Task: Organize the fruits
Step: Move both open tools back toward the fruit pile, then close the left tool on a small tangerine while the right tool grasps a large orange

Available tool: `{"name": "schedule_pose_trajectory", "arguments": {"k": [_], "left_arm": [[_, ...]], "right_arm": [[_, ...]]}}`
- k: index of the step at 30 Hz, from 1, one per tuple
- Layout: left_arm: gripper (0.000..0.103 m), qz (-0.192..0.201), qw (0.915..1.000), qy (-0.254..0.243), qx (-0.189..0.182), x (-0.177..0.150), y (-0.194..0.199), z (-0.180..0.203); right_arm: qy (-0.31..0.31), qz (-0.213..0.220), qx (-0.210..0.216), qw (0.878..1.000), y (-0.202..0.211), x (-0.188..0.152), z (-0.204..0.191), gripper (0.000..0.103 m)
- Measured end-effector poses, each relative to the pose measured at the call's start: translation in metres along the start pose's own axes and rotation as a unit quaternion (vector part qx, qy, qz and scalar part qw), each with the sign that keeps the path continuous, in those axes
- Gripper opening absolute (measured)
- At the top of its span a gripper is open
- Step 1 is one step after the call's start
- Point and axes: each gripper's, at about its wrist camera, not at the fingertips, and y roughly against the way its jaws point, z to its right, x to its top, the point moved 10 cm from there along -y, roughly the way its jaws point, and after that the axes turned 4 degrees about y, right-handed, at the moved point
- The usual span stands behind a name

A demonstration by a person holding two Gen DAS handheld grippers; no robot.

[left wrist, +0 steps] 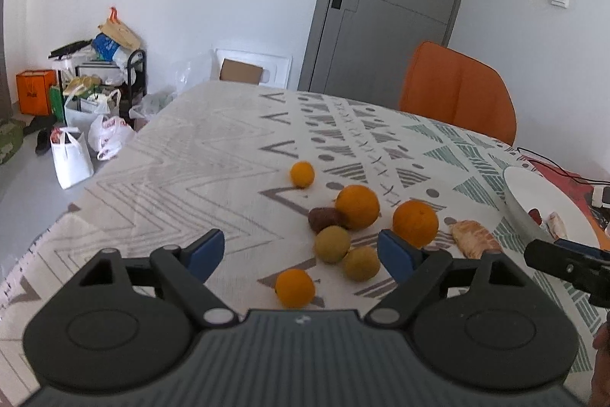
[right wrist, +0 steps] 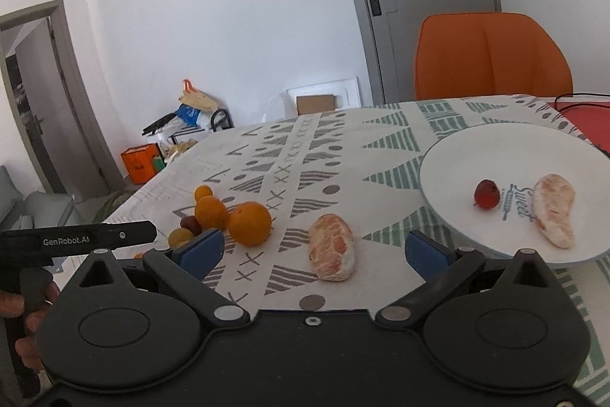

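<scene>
Both the left tongs [left wrist: 301,248] and the right tongs [right wrist: 314,248] are held released, nothing between them. A peeled pomelo segment [right wrist: 331,246] is laid on the counter [right wrist: 381,155] between the right tongs' pads, its long axis pointing away from the camera, just beside the white plate [right wrist: 450,155].

right gripper [right wrist: 310,248] open over pomelo segment [right wrist: 331,247] beside plate [right wrist: 450,155]
</scene>
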Motion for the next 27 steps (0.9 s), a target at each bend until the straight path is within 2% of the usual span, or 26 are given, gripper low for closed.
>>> {"name": "schedule_pose_trajectory", "arguments": {"k": [4, 13, 15, 17, 18, 27], "left_arm": [[0.084, -0.008, 1.0, 0.001, 0.0, -0.007, -0.005, -0.002], [0.06, -0.026, 0.9996, 0.013, -0.004, -0.017, -0.01, -0.008], [0.049, -0.028, 0.9992, 0.025, -0.012, -0.017, -0.01, -0.009], [0.026, -0.029, 0.9993, 0.023, -0.009, -0.017, -0.012, -0.011], [0.022, -0.031, 0.9991, 0.025, -0.011, -0.017, -0.012, -0.012], [0.022, -0.028, 0.9988, 0.036, -0.02, -0.011, -0.011, -0.018]], "right_arm": [[0.0, -0.009, 0.003, 1.0, -0.006, -0.003, -0.002, 0.102], [0.005, -0.016, 0.008, 1.0, -0.016, -0.001, -0.008, 0.102], [0.012, -0.018, 0.012, 1.0, -0.019, 0.001, -0.012, 0.101], [0.017, -0.018, 0.015, 1.0, -0.023, 0.003, -0.016, 0.1], [0.019, -0.019, 0.018, 0.999, -0.026, 0.004, -0.018, 0.098], [0.042, -0.027, 0.036, 0.998, -0.041, 0.009, -0.039, 0.09]]}}
